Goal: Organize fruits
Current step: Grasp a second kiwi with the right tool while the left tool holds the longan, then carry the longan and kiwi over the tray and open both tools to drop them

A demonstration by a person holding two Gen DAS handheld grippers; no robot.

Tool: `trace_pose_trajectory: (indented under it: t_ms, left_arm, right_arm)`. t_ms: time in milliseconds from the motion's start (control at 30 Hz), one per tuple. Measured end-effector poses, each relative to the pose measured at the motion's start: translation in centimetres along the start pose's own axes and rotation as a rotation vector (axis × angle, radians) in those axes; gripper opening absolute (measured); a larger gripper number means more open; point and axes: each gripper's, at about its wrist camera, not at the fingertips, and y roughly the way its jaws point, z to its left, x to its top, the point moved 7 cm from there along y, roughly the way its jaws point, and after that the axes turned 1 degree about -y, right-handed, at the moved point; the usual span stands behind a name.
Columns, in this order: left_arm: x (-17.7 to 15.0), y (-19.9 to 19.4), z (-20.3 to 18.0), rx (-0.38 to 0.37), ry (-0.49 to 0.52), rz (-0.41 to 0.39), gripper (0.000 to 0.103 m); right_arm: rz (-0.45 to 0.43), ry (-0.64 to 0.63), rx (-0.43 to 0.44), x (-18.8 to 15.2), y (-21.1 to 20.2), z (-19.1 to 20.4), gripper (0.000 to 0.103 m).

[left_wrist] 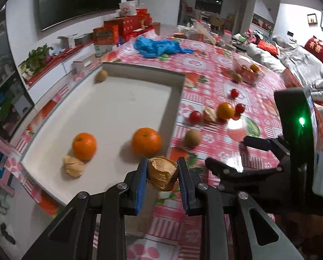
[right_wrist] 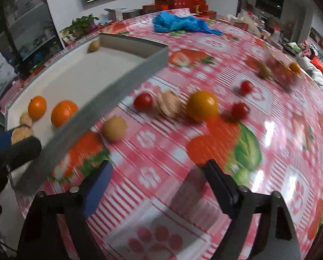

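2 oranges point(left_wrist: 84, 146) point(left_wrist: 146, 144) lie in the white tray point(left_wrist: 118, 108), with a husk fruit point(left_wrist: 73, 165) touching the left one and a kiwi point(left_wrist: 101, 75) in the far corner. Left gripper point(left_wrist: 162, 176) is clenched on another papery husk fruit point(left_wrist: 162, 173), held over the tray's near right edge. Right gripper point(right_wrist: 157, 179) hangs released above the checked tablecloth point(right_wrist: 204, 43), nothing between its fingers. On the cloth beside the tray sit a kiwi point(right_wrist: 114, 129), 3 cherry tomatoes point(right_wrist: 143, 101) point(right_wrist: 240, 110) point(right_wrist: 246, 87), a husk fruit point(right_wrist: 169, 104) and a yellow tomato point(right_wrist: 202, 105). Blue bag point(right_wrist: 183, 24) lies farther back.
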Motion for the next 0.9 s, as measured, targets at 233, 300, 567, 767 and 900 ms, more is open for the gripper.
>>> trace_pose_trajectory:
  t_ms: [233, 300, 567, 767, 900]
  left_arm:
    - [-0.1, 0.1, 1.9, 0.015, -0.038, -0.001, 0.029]
    - [-0.1, 0.2, 2.2, 0.02, -0.045, 0.001, 0.029]
    - [-0.2, 0.2, 2.9, 0.034, -0.052, 0.004, 0.029]
    - [-0.1, 0.1, 3.1, 0.041, -0.06, 0.013, 0.029]
    - [0.5, -0.2, 3.1, 0.039, -0.068, 0.008, 0.029]
  right_arm:
    - [0.0, -0.093, 0.033, 2.1, 1.4, 3.1, 0.07]
    - [-0.004, -0.116, 0.029, 2.4, 1.5, 3.7, 0.068]
    - [-0.012, -0.147, 0.053, 3.1, 1.5, 4.9, 0.029]
    - [0.005, -0.102, 0.098, 2.7, 0.4, 3.6, 0.029]
    - [-0.007, -0.054, 0.126, 3.2, -1.0, 2.3, 0.029]
